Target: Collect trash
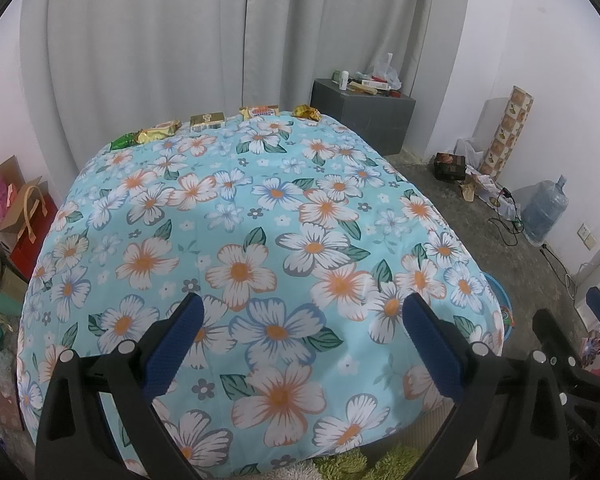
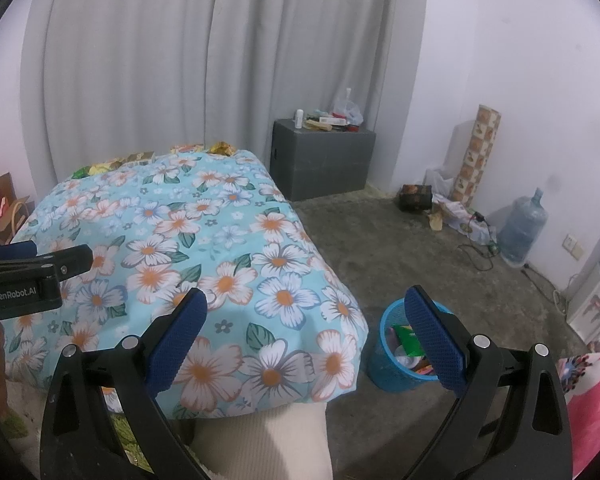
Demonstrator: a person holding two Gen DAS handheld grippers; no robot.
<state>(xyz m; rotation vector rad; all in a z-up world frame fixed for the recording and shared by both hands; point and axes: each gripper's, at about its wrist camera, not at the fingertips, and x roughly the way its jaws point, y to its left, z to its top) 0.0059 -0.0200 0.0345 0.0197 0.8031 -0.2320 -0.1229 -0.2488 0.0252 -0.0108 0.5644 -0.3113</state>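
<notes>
Trash: crinkled gold, green and yellow snack wrappers (image 1: 220,122) in a row along far edge of floral-covered desk (image 1: 260,240), upper centre | blue mesh waste basket (image 2: 396,360) on floor, lower right | left hand-held gripper (image 1: 300,312) spread wide, empty | right hand-held gripper (image 2: 304,308) spread wide, empty

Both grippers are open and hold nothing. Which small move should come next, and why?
Probably reach the left hand-held gripper forward across the floral cloth toward the gold wrapper. The wrappers all lie along the far edge, both grippers are empty, and the blue bin waits on the floor at the right.
</notes>
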